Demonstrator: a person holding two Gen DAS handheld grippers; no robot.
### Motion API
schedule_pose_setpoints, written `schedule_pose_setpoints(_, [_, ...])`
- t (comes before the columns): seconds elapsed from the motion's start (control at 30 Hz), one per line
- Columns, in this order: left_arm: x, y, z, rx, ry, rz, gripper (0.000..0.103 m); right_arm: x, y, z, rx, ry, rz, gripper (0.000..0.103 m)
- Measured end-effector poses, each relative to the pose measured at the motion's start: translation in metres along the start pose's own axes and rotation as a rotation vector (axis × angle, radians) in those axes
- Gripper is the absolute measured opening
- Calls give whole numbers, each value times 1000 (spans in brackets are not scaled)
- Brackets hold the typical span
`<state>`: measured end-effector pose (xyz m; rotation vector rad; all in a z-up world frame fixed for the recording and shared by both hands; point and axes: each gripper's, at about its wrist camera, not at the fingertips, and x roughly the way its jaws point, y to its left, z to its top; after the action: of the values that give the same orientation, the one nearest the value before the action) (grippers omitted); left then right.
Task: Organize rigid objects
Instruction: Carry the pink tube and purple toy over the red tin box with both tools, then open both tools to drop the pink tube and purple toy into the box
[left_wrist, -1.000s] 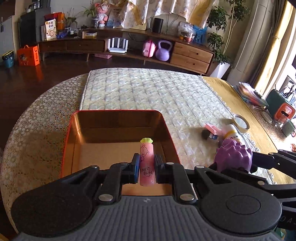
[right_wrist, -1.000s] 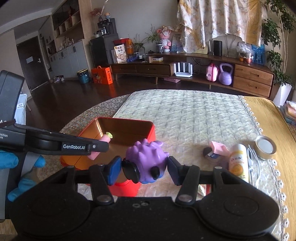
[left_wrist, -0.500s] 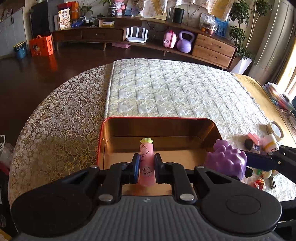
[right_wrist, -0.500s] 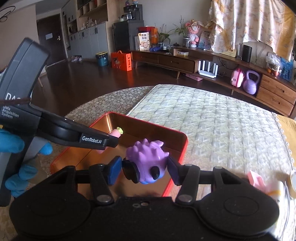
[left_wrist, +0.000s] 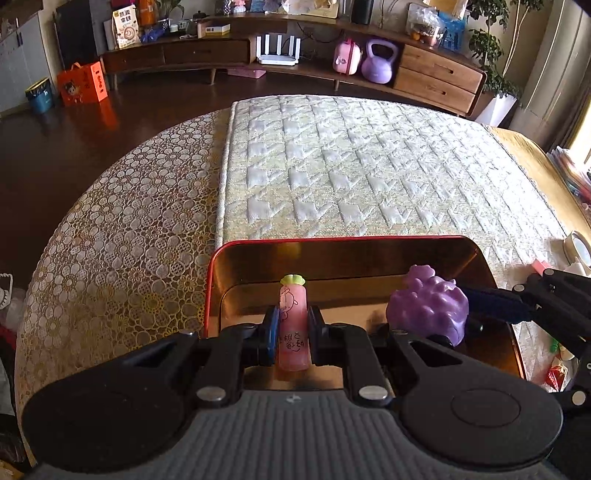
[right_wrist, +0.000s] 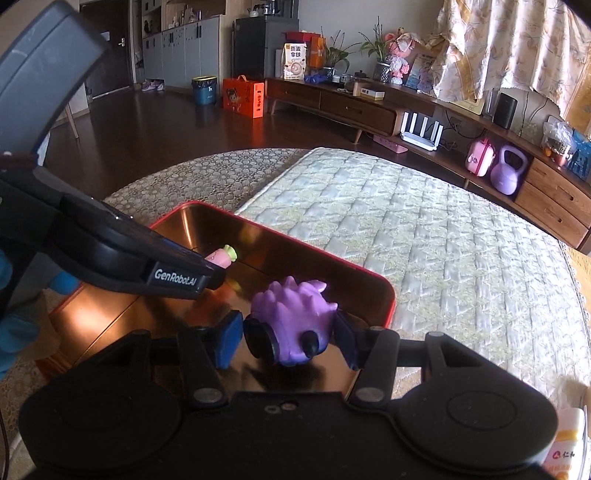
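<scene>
From the left wrist view we see the far end of the table: a roll of tape (left_wrist: 579, 248) and a small pink piece (left_wrist: 540, 265) lie on the quilted cloth (left_wrist: 351, 173) to the right of the red tin (left_wrist: 210, 291), things the right wrist view does not show. The right wrist view alone gives us the person's blue glove (right_wrist: 16, 328) on the left tool, and a white and orange bottle (right_wrist: 567, 441) at the lower right corner.

Beyond the table stands a low wooden cabinet (left_wrist: 436, 74) with a purple kettlebell (left_wrist: 377, 61) and a pink case (left_wrist: 347, 57).

In the right wrist view the left tool's black body hides most of the tube; only its green-capped end (right_wrist: 221, 256) shows.

Our left gripper (left_wrist: 291, 334) is clamped on the pink tube (left_wrist: 292, 325), which stands upright between the pads over the tin's near end. Our right gripper (right_wrist: 286, 341) grips the purple spiky toy (right_wrist: 295, 314), pads pressed on both sides, above the tin's copper floor near its right wall. The two held things sit near each other, apart.
</scene>
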<state>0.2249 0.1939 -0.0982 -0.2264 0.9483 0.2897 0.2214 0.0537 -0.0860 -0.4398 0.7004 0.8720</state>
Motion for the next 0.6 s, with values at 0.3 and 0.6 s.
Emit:
schedule_pose_setpoints(0.3, [6,-6,4,42,-9,24,16,6,5,-3,-31,7,-13,54])
schedule_pose_setpoints(0.6, [6,-9,4,45,0,46,16,-10,5,-4,-9,-24,-1,62])
